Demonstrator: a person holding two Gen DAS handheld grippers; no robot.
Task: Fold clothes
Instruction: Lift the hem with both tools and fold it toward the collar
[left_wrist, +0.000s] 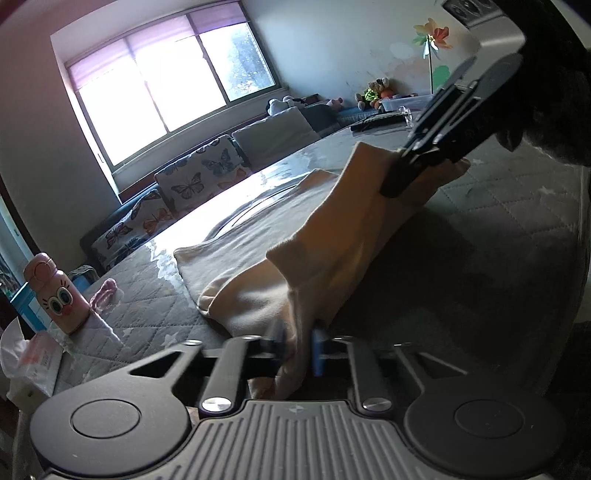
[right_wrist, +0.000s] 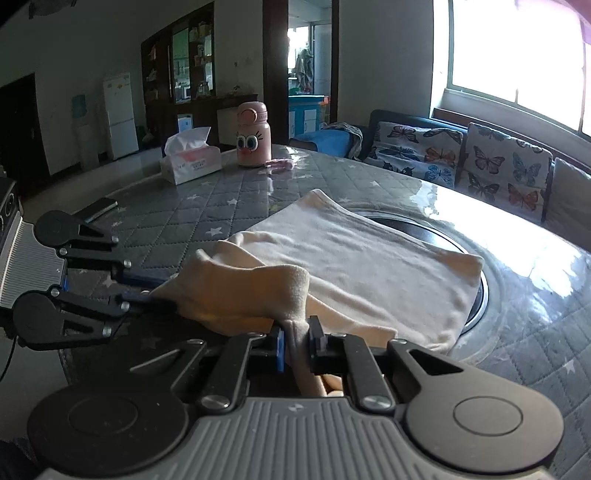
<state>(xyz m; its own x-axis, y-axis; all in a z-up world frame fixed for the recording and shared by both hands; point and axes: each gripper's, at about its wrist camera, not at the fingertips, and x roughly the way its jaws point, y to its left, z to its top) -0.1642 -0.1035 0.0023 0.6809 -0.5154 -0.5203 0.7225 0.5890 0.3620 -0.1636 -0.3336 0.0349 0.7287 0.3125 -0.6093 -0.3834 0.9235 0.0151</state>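
Left wrist view first: we see the left gripper (left_wrist: 299, 347) at the near edge, its jaws pressed together on a fold of the cream garment (left_wrist: 295, 258), cloth bunched between the pads. From there the fabric rises to the far right, where the right gripper (left_wrist: 397, 177) pinches its other end. In the right wrist view we find that same right gripper (right_wrist: 297, 345) clamped on a gathered ridge of cloth, with the left gripper (right_wrist: 147, 288) coming in from the left and biting the near edge. Beyond both, the rest of the garment lies flat on the grey quilted table (right_wrist: 221, 199). Farther off stand a tissue box (right_wrist: 190, 158) and a pink bottle (right_wrist: 253, 134), and far right a sofa with butterfly cushions (right_wrist: 461, 158).
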